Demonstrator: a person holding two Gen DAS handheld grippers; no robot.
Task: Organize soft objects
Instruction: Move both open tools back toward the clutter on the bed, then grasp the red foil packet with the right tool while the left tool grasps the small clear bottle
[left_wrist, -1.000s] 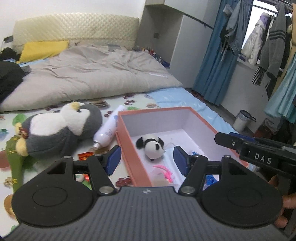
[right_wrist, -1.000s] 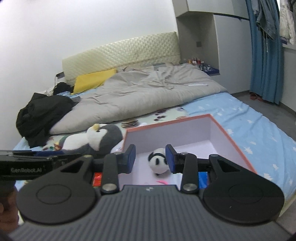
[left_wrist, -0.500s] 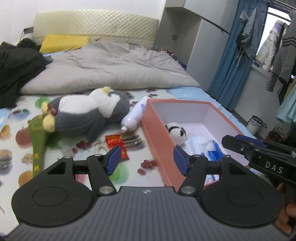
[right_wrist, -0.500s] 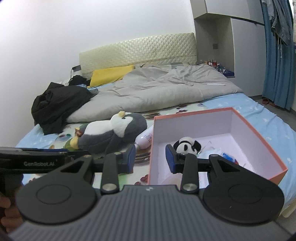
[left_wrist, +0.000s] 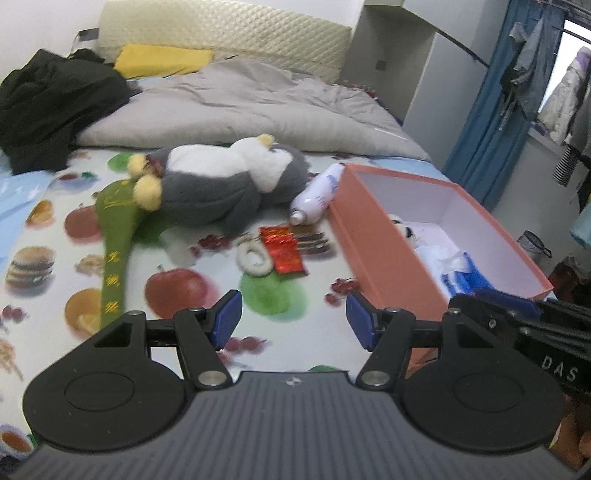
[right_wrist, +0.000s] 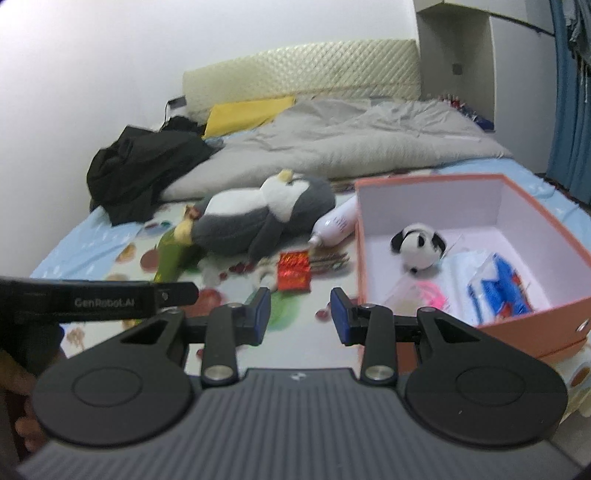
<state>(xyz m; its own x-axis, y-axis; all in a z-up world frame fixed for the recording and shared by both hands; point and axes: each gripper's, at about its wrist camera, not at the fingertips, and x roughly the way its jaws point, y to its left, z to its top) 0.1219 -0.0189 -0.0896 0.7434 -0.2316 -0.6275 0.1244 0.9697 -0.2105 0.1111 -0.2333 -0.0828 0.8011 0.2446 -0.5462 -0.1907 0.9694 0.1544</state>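
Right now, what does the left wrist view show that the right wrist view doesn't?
Only the left wrist view: the white ring lying clear beside the red packet, the green plush strip's full length, and clothes hanging by the window.

Only the right wrist view: the box floor, with the pink item and the blue-and-white packet.

Both: the penguin plush, white bottle, panda plush in the orange box, and the open, empty left gripper and right gripper.

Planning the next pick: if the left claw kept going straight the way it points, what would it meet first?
Probably the printed bedsheet, then the red packet. The left claw is open and empty; depth is unclear.
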